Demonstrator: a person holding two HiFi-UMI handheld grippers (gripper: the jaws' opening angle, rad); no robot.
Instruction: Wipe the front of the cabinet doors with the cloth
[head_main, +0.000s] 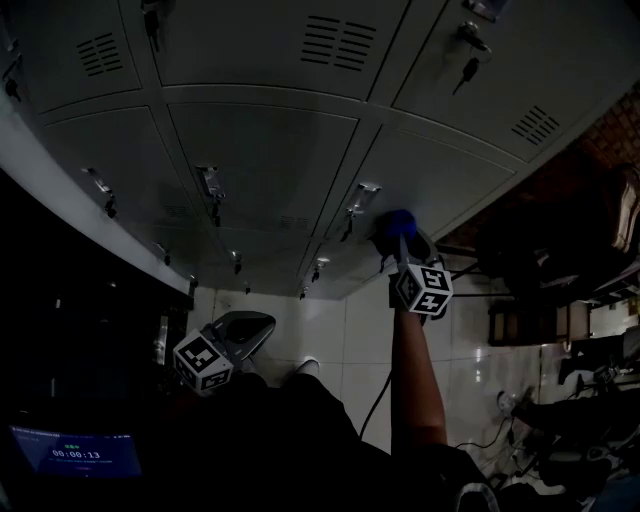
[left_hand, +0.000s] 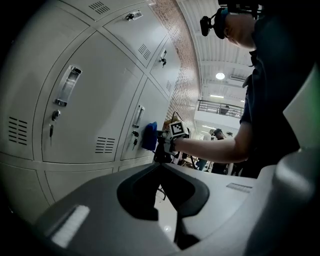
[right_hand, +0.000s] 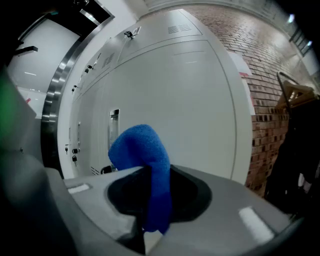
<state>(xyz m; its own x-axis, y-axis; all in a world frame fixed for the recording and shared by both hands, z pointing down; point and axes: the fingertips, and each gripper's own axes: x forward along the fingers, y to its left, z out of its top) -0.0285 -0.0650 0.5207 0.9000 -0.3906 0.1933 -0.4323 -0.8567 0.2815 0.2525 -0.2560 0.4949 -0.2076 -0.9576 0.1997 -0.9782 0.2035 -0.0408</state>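
A blue cloth (head_main: 398, 222) is pinched in my right gripper (head_main: 397, 238) and pressed against a grey cabinet door (head_main: 430, 165), just right of that door's handle (head_main: 362, 195). In the right gripper view the cloth (right_hand: 146, 159) rises folded from between the jaws of my right gripper (right_hand: 150, 174), with the door (right_hand: 180, 95) close behind it. My left gripper (head_main: 266, 323) hangs low near my body, shut and holding nothing, away from the doors. In its own view the left gripper (left_hand: 161, 166) looks sideways at the cloth (left_hand: 149, 136) and the right gripper (left_hand: 161, 143).
The lockers (head_main: 250, 150) stand in rows, with latch handles and keys (head_main: 467, 68) hanging from the locks. A brick wall (right_hand: 270, 75) ends the row at the right. Dark chairs and desks (head_main: 560, 300) stand right of me; a cable (head_main: 378, 400) runs over the tiled floor.
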